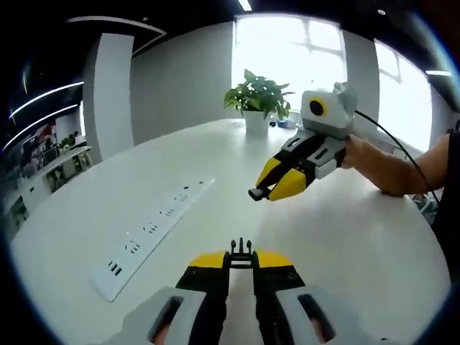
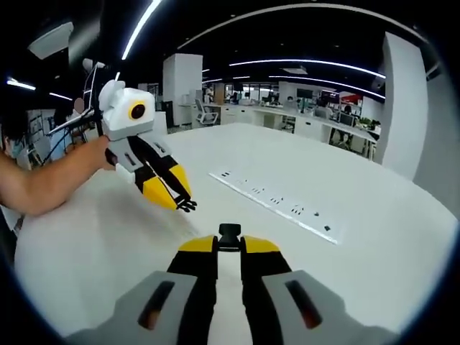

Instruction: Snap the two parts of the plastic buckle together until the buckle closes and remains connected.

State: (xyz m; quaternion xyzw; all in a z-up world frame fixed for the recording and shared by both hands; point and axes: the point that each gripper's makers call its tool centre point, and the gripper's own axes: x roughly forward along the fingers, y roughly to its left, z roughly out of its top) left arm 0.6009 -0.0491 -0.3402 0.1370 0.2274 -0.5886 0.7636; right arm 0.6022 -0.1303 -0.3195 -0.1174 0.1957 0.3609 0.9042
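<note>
Left gripper view: my left gripper [image 1: 241,253] rises from the bottom, jaws drawn close together and clamped on the pronged buckle half [image 1: 241,251], whose black prongs stick out just past the yellow tips. It is held above the white table [image 1: 345,244], not touching it. Up and to the right, my right gripper [image 1: 264,191] comes in, held by a hand [image 1: 357,152]; its yellow jaws are closed on the socket buckle half [image 1: 256,193], a small black piece poking out at the tip. The two halves are apart, with bare table between them, the socket half higher and right of the pronged one. A white power strip [image 1: 151,234] lies on the table to the left, and a potted plant [image 1: 256,100] stands at the far edge by the window.

Right gripper view: my right gripper [image 2: 229,241] has its jaws pinched on the socket buckle half [image 2: 229,234], a black block right at the tips. My left gripper [image 2: 184,201] enters from the left, tilted down, with the pronged buckle half [image 2: 188,205] gripped at its tip. The halves are near each other but apart. The power strip [image 2: 277,203] lies to the right.
</note>
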